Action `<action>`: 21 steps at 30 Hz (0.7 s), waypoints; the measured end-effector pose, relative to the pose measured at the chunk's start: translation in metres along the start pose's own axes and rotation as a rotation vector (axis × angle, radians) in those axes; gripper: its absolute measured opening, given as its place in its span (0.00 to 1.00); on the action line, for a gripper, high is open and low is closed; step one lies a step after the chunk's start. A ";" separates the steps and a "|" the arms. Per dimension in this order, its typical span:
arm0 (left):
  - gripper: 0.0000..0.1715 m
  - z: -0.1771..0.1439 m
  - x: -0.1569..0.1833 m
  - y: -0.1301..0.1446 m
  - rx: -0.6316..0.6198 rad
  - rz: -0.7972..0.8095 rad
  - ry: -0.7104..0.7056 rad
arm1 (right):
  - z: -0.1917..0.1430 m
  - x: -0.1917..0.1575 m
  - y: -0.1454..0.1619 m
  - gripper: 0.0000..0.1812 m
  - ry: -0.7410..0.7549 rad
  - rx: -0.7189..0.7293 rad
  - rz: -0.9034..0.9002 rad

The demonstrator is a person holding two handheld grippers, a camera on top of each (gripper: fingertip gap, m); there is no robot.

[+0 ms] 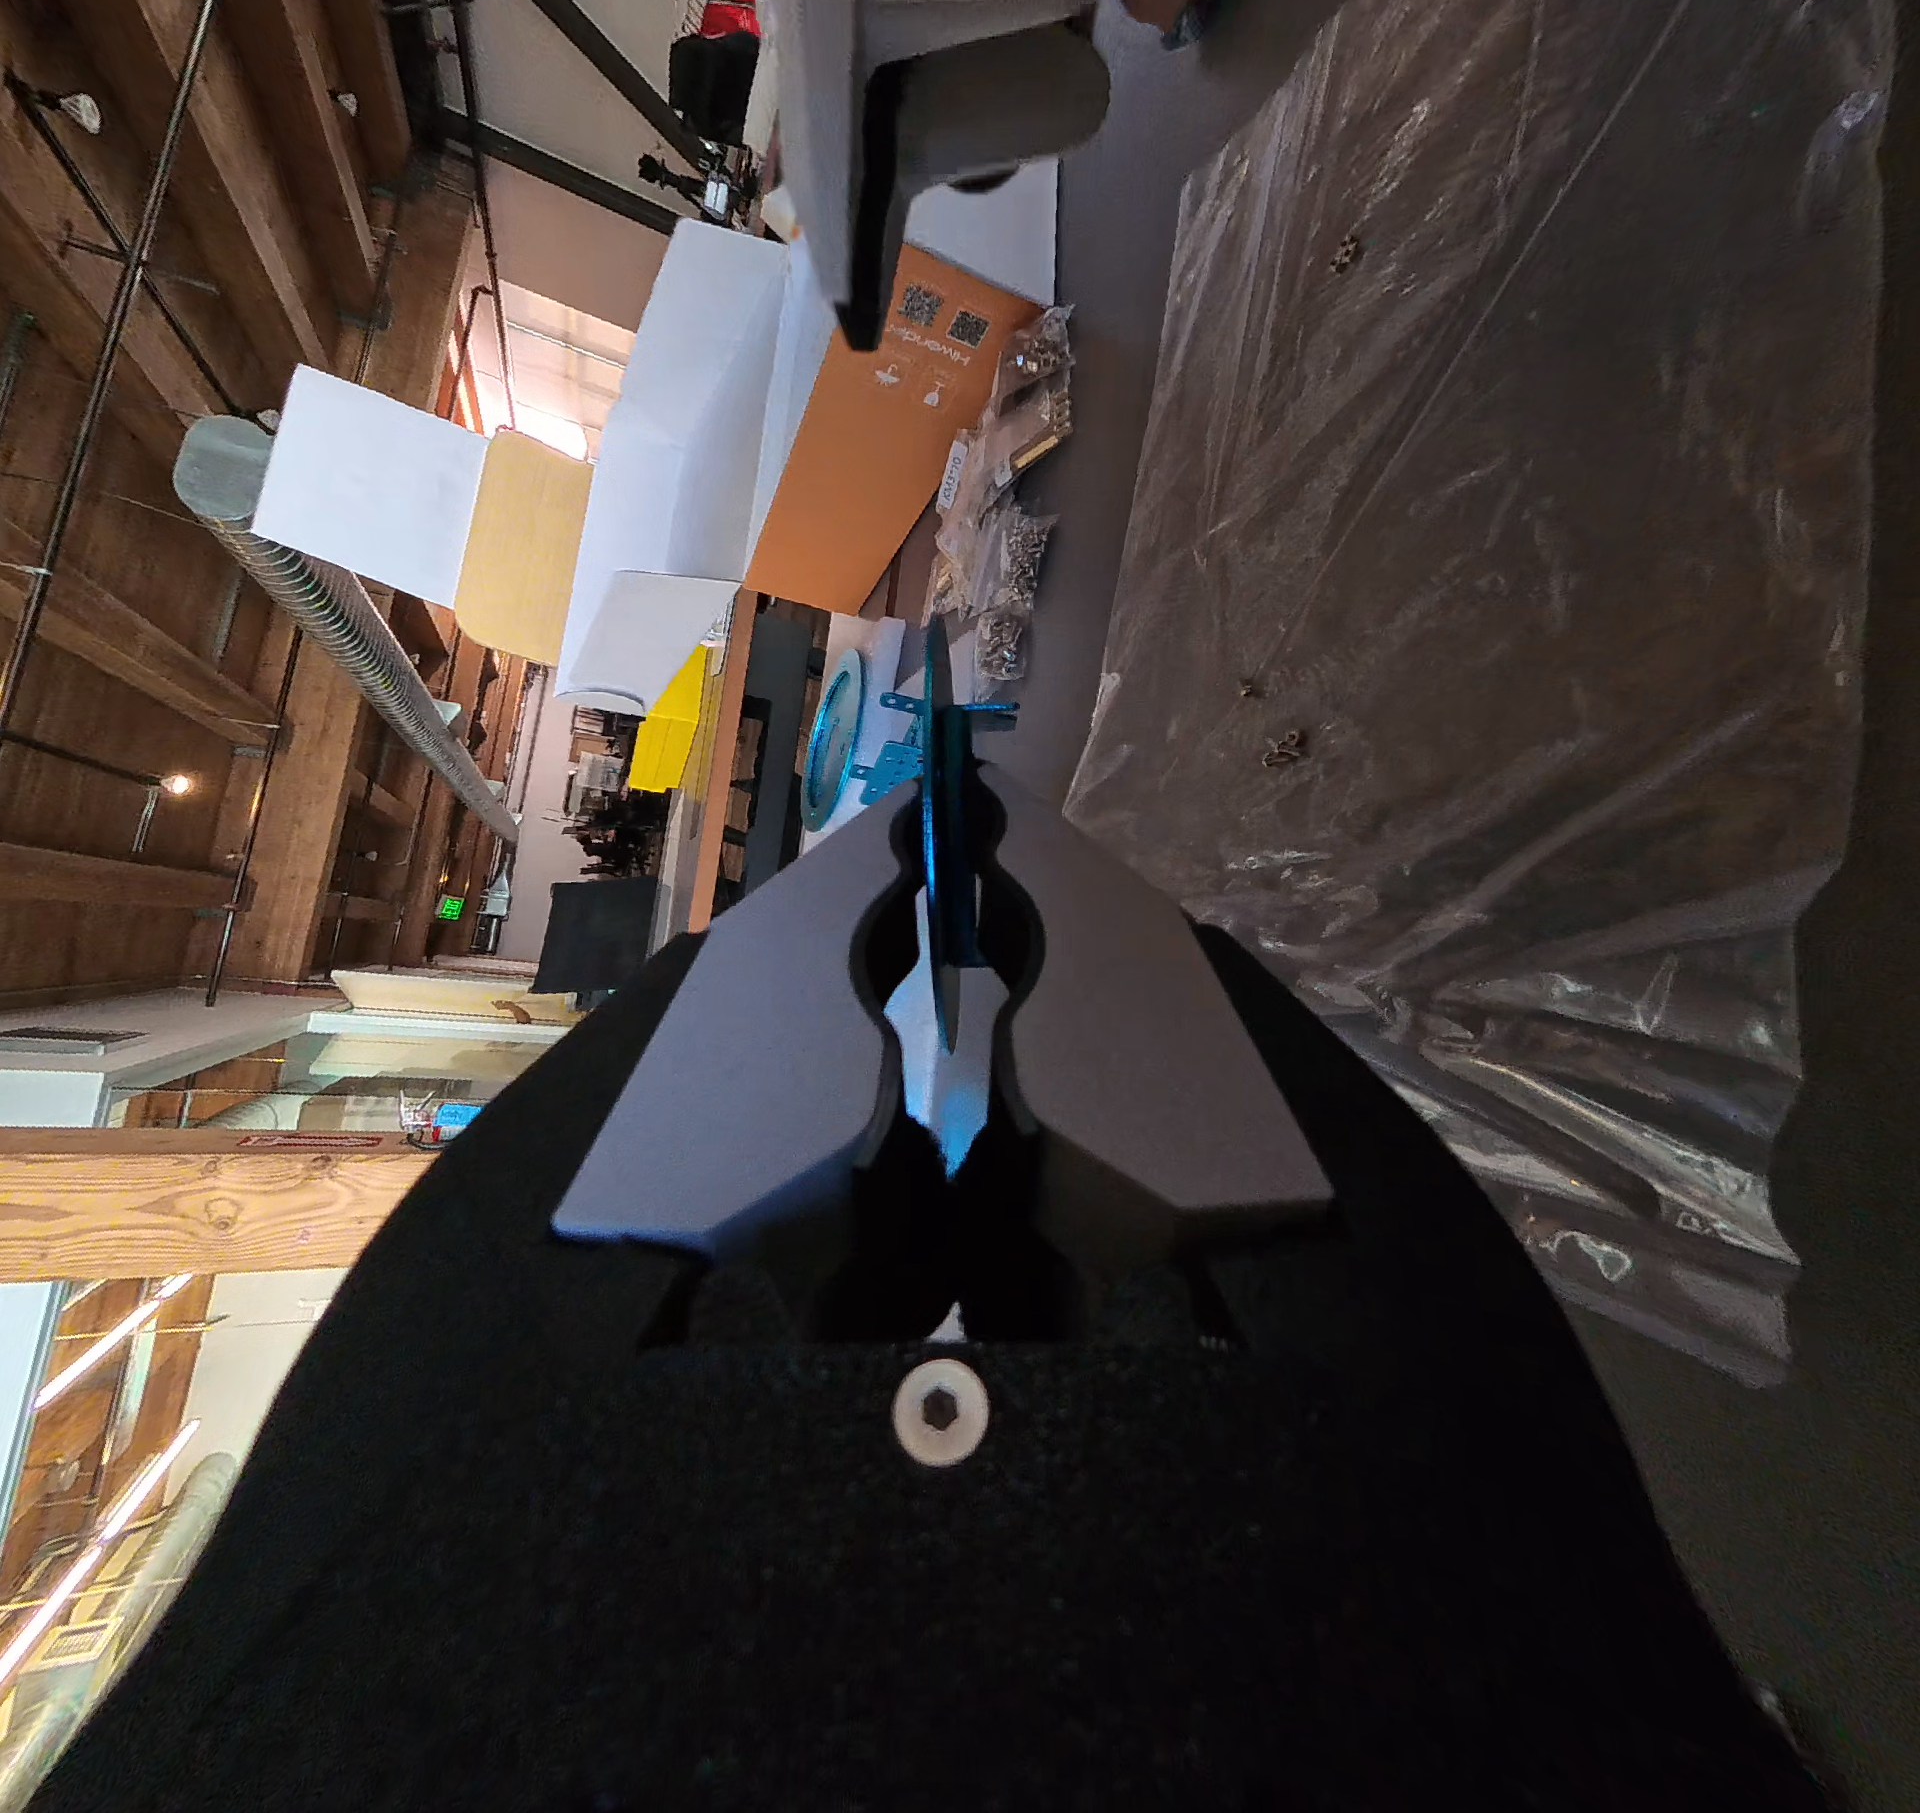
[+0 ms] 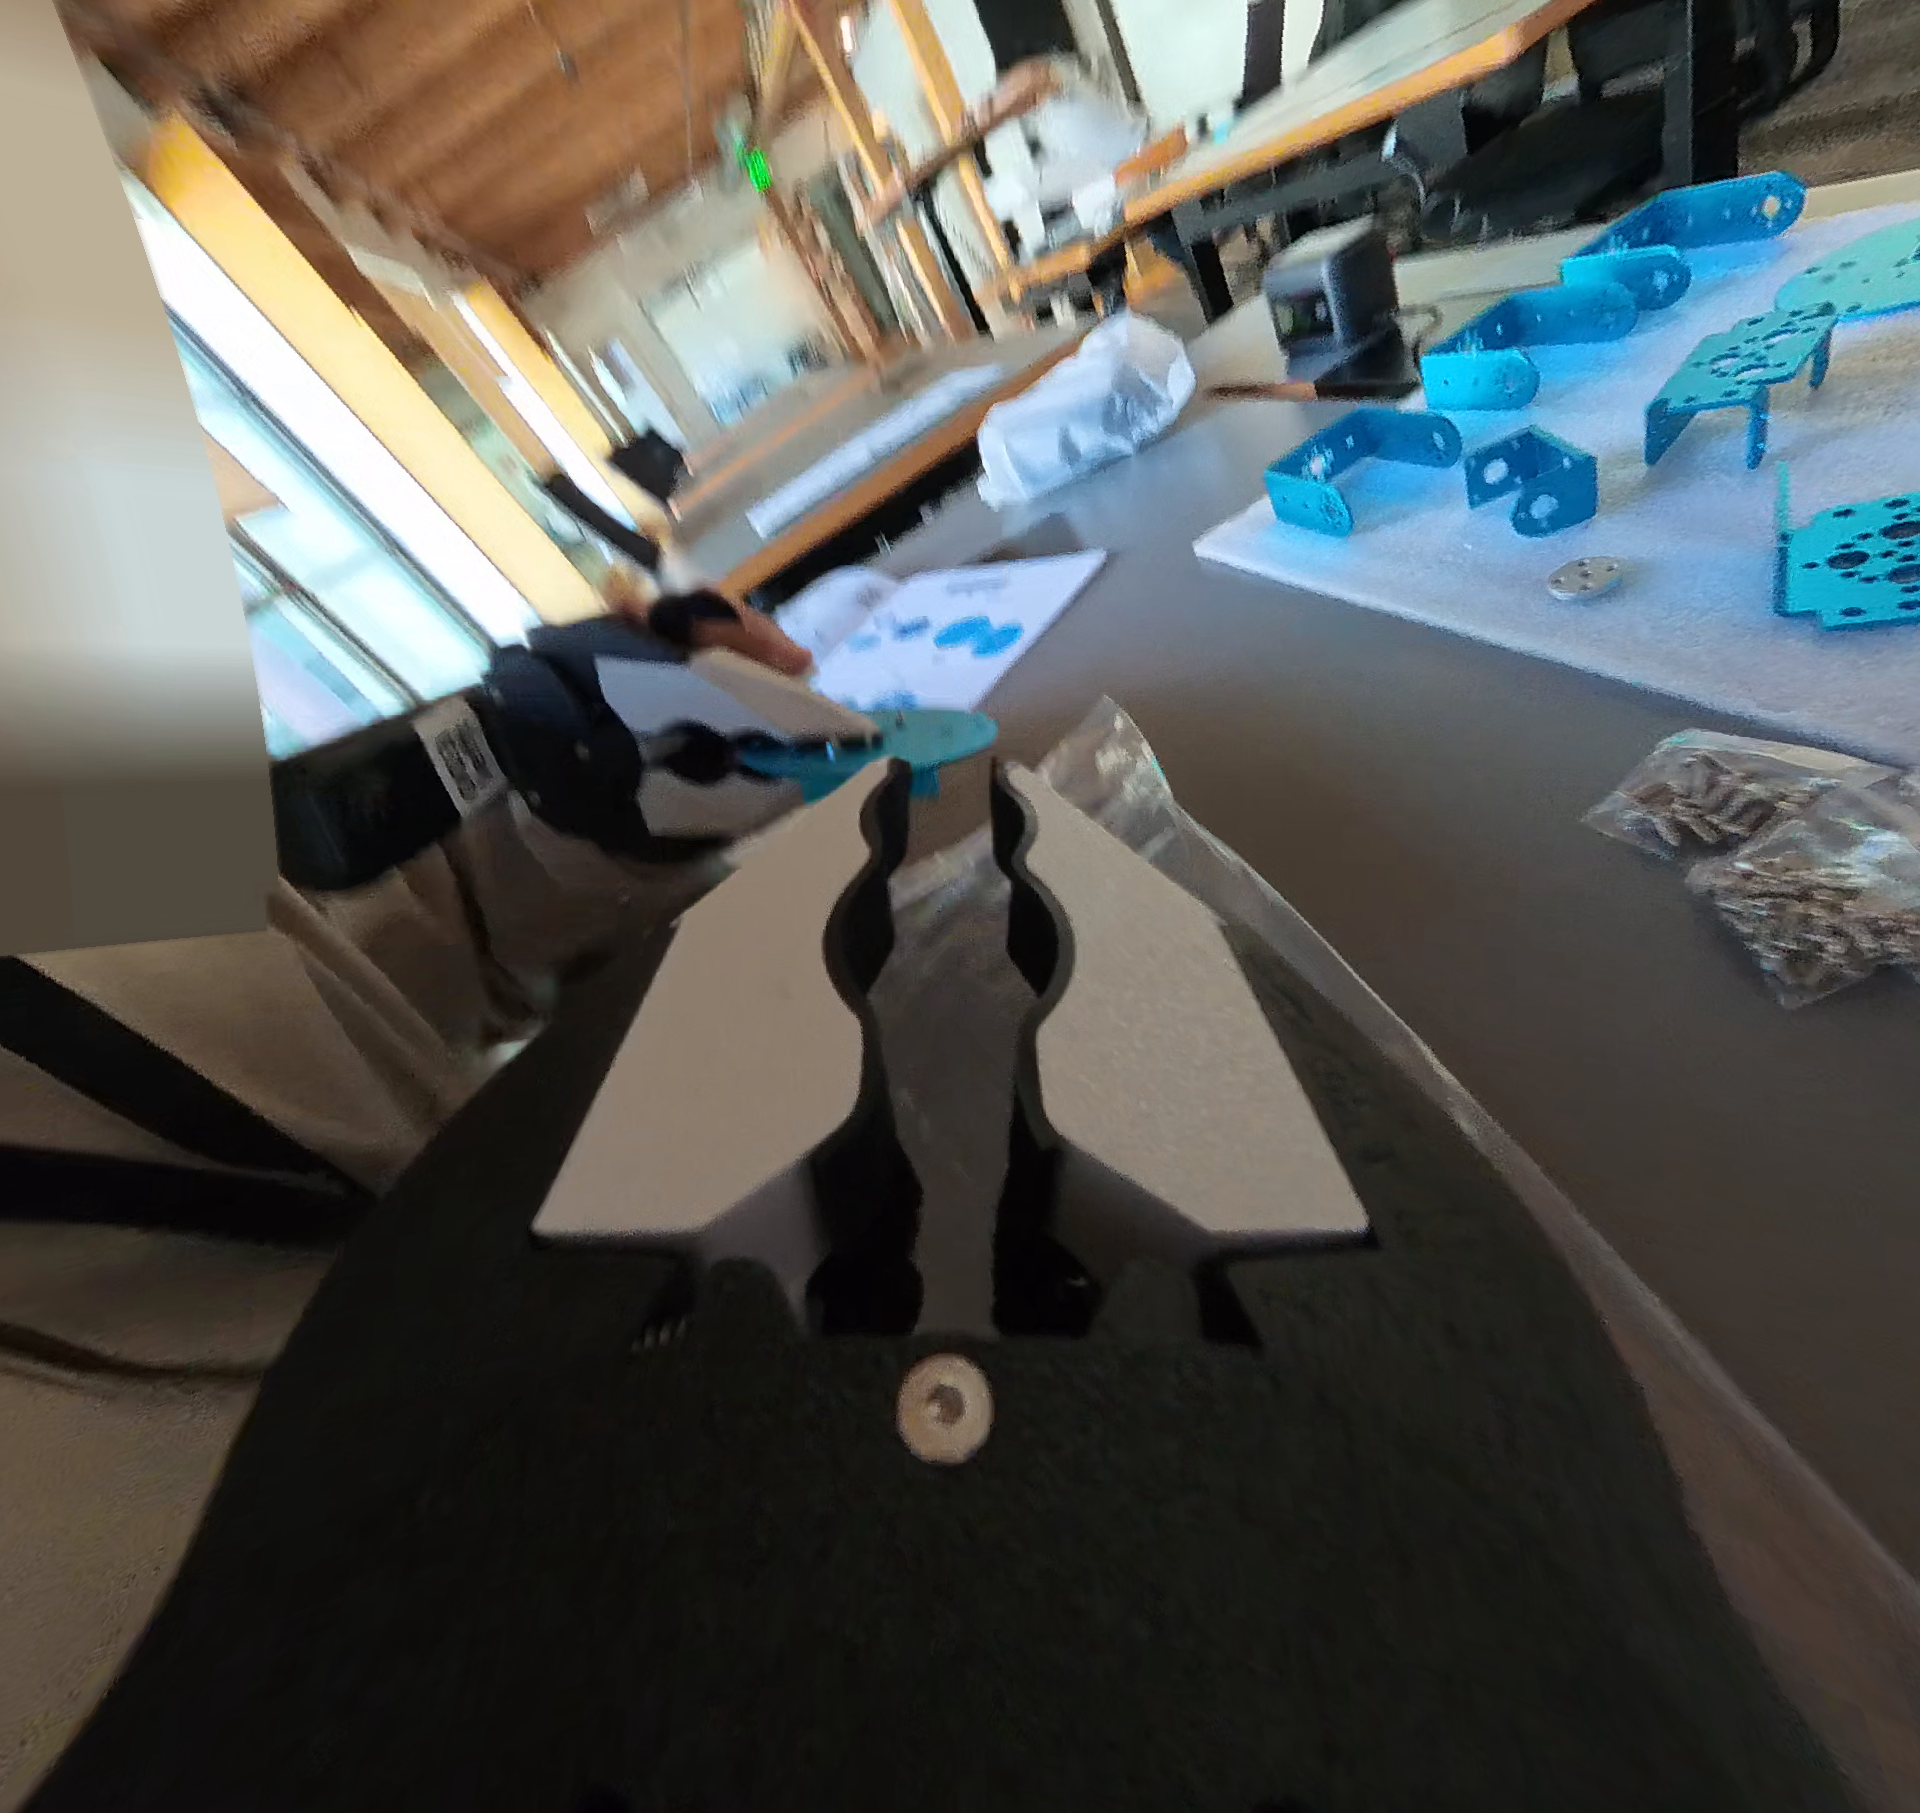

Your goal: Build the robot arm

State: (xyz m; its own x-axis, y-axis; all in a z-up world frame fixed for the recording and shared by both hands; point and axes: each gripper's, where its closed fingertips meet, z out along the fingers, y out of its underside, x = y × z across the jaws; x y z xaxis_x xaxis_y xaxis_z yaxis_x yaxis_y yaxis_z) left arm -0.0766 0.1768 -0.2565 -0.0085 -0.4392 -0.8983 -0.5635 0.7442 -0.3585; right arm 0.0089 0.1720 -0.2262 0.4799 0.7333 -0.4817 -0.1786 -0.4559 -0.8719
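My left gripper [image 1: 951,792] is shut on a thin blue round metal plate [image 1: 948,890], seen edge-on between its jaws. The plate [image 2: 920,737] also shows in the right wrist view, held flat above the grey table [image 2: 1351,828] by the left gripper's white fingers [image 2: 769,693]. My right gripper [image 2: 943,776] is open by a narrow gap and empty, its tips just short of the plate's edge. One of its fingers [image 1: 868,236] shows at the top of the left wrist view.
A white foam sheet [image 2: 1455,641] carries several blue metal brackets [image 2: 1361,475]. Bags of screws [image 2: 1818,880] lie near it. A clear plastic bag [image 1: 1507,516] lies under the grippers. A printed sheet [image 2: 956,631], an orange box [image 1: 883,454] and a small black device [image 2: 1330,298] stand farther off. Tip to tip, the grippers are about 10 cm apart.
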 end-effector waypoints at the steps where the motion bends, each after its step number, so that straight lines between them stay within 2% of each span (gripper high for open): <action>1: 0.01 0.001 0.002 0.001 0.000 0.002 -0.001 | -0.003 0.004 0.007 0.07 0.022 -0.077 -0.048; 3: 0.01 0.003 0.004 0.006 -0.015 0.019 -0.007 | -0.021 0.023 0.031 0.13 0.106 -0.339 -0.157; 5: 0.01 0.000 0.004 0.009 -0.029 0.030 -0.017 | -0.047 0.043 0.057 0.10 0.218 -0.595 -0.304; 7: 0.01 -0.002 0.004 0.011 -0.021 -0.001 -0.022 | -0.053 0.041 0.070 0.09 0.202 -0.682 -0.391; 10: 0.01 -0.002 0.009 0.011 -0.014 -0.035 -0.010 | -0.053 0.043 0.093 0.10 0.169 -0.817 -0.393; 12: 0.01 -0.001 0.014 0.011 -0.009 -0.046 0.002 | -0.054 0.053 0.096 0.10 0.202 -0.851 -0.452; 15: 0.01 0.002 0.018 0.018 -0.021 -0.051 0.012 | -0.051 0.048 0.098 0.05 0.166 -0.840 -0.495; 17: 0.01 0.002 0.018 0.023 -0.029 -0.064 0.015 | -0.057 0.052 0.102 0.04 0.194 -0.869 -0.529; 21: 0.01 0.002 0.019 0.021 -0.013 -0.095 0.025 | -0.062 0.056 0.109 0.04 0.195 -0.864 -0.534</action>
State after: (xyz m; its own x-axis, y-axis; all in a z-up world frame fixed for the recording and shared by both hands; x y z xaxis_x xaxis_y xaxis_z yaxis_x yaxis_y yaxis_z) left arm -0.0873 0.1850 -0.2810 0.0248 -0.5197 -0.8540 -0.5736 0.6922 -0.4379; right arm 0.0691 0.1323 -0.3423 0.4602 0.8869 0.0397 0.7392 -0.3581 -0.5704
